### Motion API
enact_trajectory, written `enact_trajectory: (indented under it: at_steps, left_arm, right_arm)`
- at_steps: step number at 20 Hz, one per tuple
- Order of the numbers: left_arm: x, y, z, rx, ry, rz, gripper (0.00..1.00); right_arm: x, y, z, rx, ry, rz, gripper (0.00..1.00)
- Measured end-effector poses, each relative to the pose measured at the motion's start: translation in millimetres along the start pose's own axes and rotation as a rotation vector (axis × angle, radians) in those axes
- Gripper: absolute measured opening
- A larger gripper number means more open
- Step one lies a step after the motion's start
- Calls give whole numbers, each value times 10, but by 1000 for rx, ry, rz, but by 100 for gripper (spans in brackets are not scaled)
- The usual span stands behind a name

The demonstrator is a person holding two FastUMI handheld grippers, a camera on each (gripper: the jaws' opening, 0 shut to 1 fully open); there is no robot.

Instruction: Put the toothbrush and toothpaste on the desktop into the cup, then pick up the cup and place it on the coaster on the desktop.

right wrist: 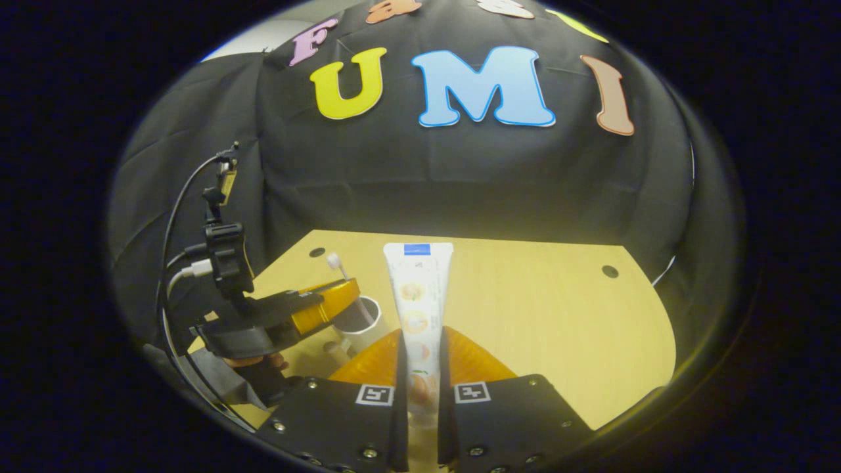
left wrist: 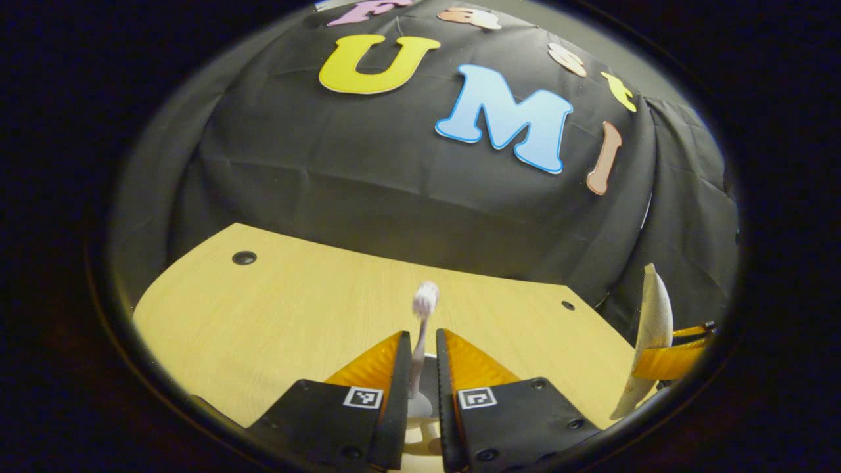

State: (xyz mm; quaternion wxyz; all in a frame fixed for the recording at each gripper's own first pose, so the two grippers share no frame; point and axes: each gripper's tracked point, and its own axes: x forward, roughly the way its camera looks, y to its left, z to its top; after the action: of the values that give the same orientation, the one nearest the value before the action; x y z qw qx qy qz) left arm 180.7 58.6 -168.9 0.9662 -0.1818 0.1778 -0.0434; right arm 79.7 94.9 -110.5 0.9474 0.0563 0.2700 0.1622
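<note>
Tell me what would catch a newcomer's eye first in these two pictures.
First, the toothpaste tube standing straight up between the right tongs, in the middle of the right gripper view. Next, the toothbrush pinched in the left tongs, its bristled head up over the wooden desktop. In the right gripper view, those left tongs hold the brush over the white cup, left of the tube.

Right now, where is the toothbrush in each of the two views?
Left gripper view: the toothbrush stands at bottom centre, clamped between the left gripper fingers, bristle head up.
Right gripper view: the toothbrush is at centre left, sticking up from the left gripper above the white cup.
Shared landmark: the wooden desktop.
</note>
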Motion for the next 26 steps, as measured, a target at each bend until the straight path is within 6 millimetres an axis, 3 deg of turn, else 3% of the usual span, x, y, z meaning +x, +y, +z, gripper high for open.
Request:
enact_trajectory:
  at_steps: [3,5,6,11,12,21,26]
  left_arm:
    - [-73,-13,-6,5,17,-14,41]
    - [-156,-14,-4,3,21,-20,61]
    - [-198,2,-12,6,23,-11,80]
    - [-512,103,1,-36,36,6,81]
    - [-587,132,-15,-55,42,11,94]
    - [-1089,374,-114,-142,63,68,92]
    - [-1267,378,-217,-150,80,79,93]
  right_arm:
    - [101,110,78,-4,-14,27,18]
    - [177,198,147,-3,-25,48,18]
    - [234,244,190,-1,-34,59,15]
    - [497,456,347,1,-63,114,18]
    - [545,501,382,-1,-74,128,18]
    - [1093,869,591,13,-128,222,18]
    - [1364,1015,476,-16,-110,230,18]
